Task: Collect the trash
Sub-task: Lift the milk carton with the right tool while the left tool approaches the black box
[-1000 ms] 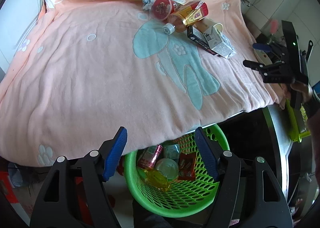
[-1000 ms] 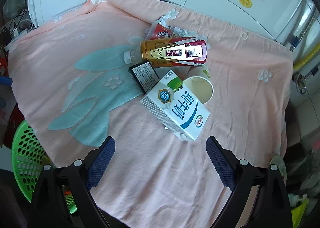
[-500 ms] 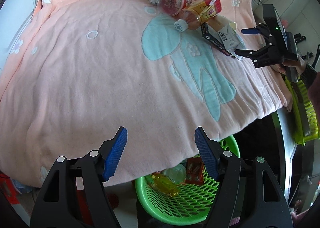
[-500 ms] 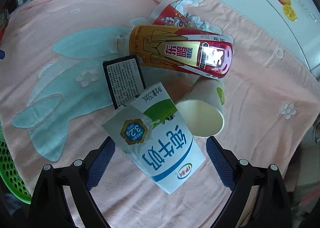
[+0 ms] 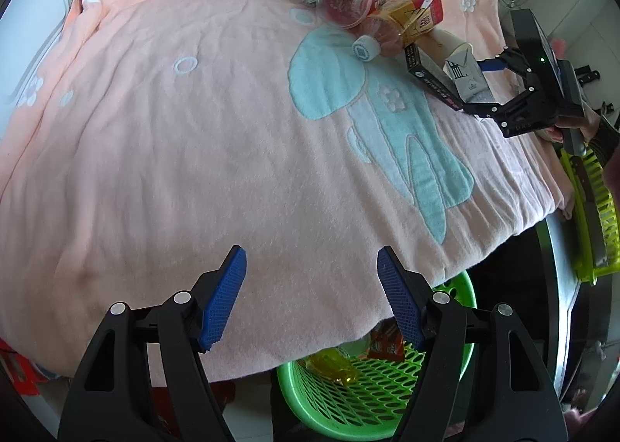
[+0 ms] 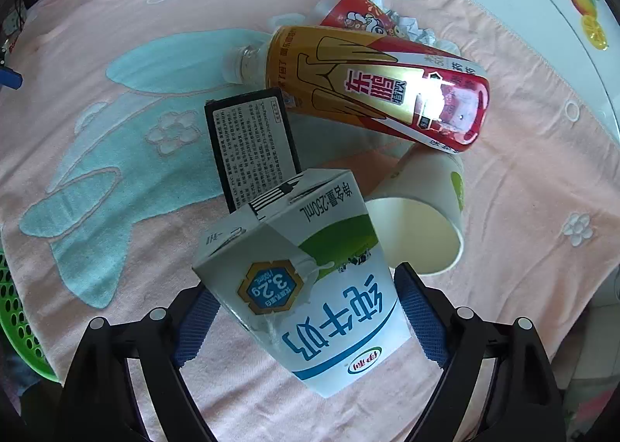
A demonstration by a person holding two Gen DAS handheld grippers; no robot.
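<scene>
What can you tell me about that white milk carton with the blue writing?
The milk carton is a small white paperboard box with blue characters, a green patch and a hexagon badge reading 3.2g. It lies tilted on the pink blanket, between the open right gripper fingers, overlapping a black box beside a paper cup. Whether the pads touch it is unclear.

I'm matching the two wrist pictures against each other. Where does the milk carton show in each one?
Left wrist: milk carton far right, upper part, between the fingers of the right gripper.
Right wrist: milk carton low centre, large, between the blue pads.
Shared landmark: black box beside it.
</scene>
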